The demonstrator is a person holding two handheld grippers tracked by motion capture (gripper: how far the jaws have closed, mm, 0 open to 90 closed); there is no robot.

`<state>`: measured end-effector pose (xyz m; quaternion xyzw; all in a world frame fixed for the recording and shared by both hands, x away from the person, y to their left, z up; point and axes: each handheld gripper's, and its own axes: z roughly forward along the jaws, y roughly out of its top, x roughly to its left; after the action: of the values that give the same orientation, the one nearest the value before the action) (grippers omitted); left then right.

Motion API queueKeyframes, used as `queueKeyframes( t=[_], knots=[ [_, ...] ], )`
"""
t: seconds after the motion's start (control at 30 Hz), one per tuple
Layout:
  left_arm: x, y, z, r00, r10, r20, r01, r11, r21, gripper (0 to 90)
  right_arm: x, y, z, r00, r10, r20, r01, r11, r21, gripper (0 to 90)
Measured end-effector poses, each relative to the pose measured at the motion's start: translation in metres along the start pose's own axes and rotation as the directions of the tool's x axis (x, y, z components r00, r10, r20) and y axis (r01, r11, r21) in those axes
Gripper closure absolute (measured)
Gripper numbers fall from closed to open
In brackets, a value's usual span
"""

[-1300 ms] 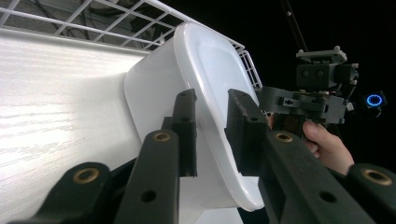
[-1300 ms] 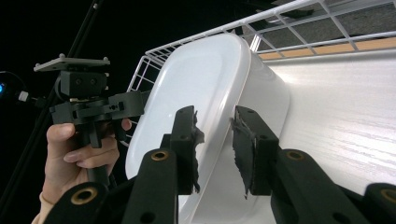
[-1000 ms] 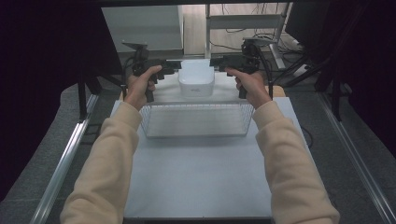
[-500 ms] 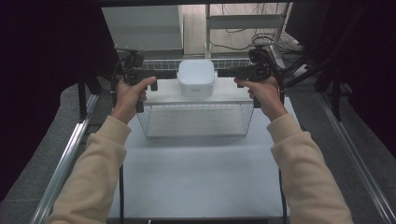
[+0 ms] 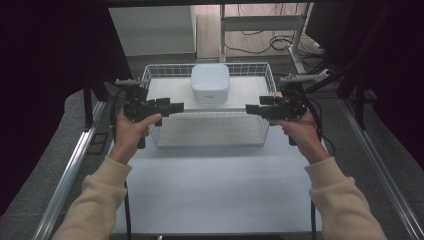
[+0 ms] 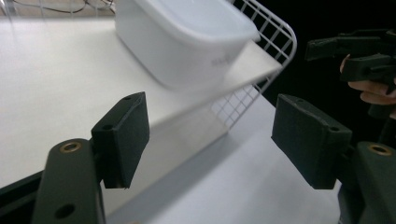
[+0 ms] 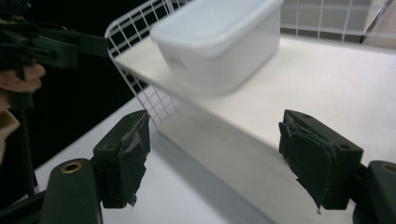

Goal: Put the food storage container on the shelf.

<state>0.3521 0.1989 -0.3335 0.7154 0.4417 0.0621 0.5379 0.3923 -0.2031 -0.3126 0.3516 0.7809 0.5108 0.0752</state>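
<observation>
White wire basket [image 5: 260, 75], smooth white plastic container [image 5: 210, 83], matt tabletop [image 5: 215, 190]

High view looks from above, forward and down on table [image 5: 215, 190]. Each gripper view sits close, looks inward from own side. All three share wire basket [image 5: 155, 135] [image 6: 275, 32] [image 7: 135, 23] and white container [image 5: 210, 82] [image 6: 182, 42] [image 7: 219, 42].

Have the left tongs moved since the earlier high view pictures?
Yes. The left tongs have pulled outward to the left and toward the person, away from the white lidded plastic container, which sits in the white wire basket.
</observation>
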Motion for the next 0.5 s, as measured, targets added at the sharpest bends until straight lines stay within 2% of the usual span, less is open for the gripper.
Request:
queueKeyframes(
  t=[0.07, 0.23, 0.37, 0.47, 0.5],
  knots=[
    [-0.003, -0.012, -0.006, 0.9999, 0.014, 0.001, -0.014, 0.9999, -0.002, 27.1, 0.002, -0.012, -0.006, 0.9998, -0.017, 0.01, 0.017, 1.0, -0.006, 23.6],
    [-0.012, -0.052, -0.017, 0.9978, 0.054, -0.037, -0.054, 0.9983, 0.022, 26.5, 0.008, -0.056, -0.02, 0.998, -0.06, 0.019, 0.06, 0.998, 0.001, 22.7],
    [-0.015, -0.092, -0.016, 0.9974, 0.05, -0.053, -0.047, 0.998, 0.041, 26.5, 0.009, -0.091, -0.025, 0.9977, -0.065, 0.015, 0.065, 0.998, 0.008, 22.4],
    [-0.015, -0.124, -0.006, 0.9977, 0.032, -0.06, -0.027, 0.9967, 0.076, 26.5, 0.008, -0.117, -0.025, 0.9989, -0.046, 0.003, 0.046, 0.999, 0.022, 22.3],
    [-0.014, -0.132, -0.002, 0.9977, 0.033, -0.06, -0.027, 0.9944, 0.102, 26.6, 0.008, -0.127, -0.024, 0.999, -0.044, 0.0, 0.044, 0.999, 0.032, 21.9]
  ],
)
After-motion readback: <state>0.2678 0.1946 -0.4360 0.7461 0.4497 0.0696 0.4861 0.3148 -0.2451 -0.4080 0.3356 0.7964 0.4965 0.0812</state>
